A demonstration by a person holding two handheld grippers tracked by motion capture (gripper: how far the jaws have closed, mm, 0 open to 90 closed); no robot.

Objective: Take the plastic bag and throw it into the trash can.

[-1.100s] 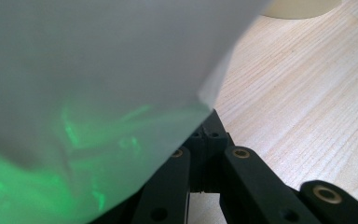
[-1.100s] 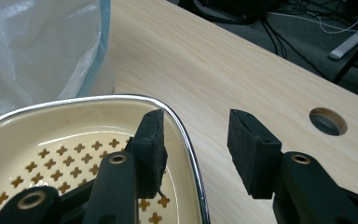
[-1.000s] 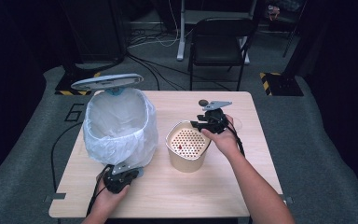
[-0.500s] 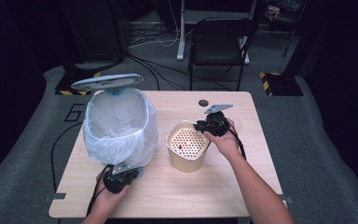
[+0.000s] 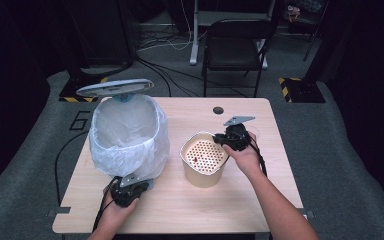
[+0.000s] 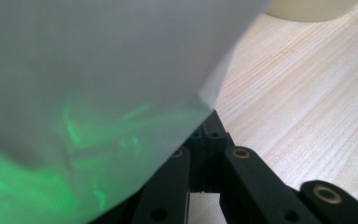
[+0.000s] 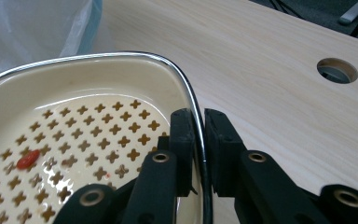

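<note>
Wooden table [image 5: 260, 190] w/ two main things on it: a bin lined w/ a white plastic bag [image 5: 127, 135] at left, its grey swing lid [image 5: 115, 88] tipped up behind, and a cream container [image 5: 205, 159] w/ a perforated insert just right of the bin, near centre. Right gripper [image 5: 226, 139] sits at the container's right rim; in the right gripper view its jaws are pinched on the metal-edged rim [image 7: 196, 116], one jaw inside, one outside. A small red bit [image 7: 28, 159] lies on the perforated insert, well apart from the jaws. Left gripper [image 5: 126, 186] is at the front foot of the bin, low on the table; in the left gripper view the bag [image 6: 98, 93] covers the jaw tips, which look nearly closed together, poss. on the bag's edge, but can't tell for sure.
</note>
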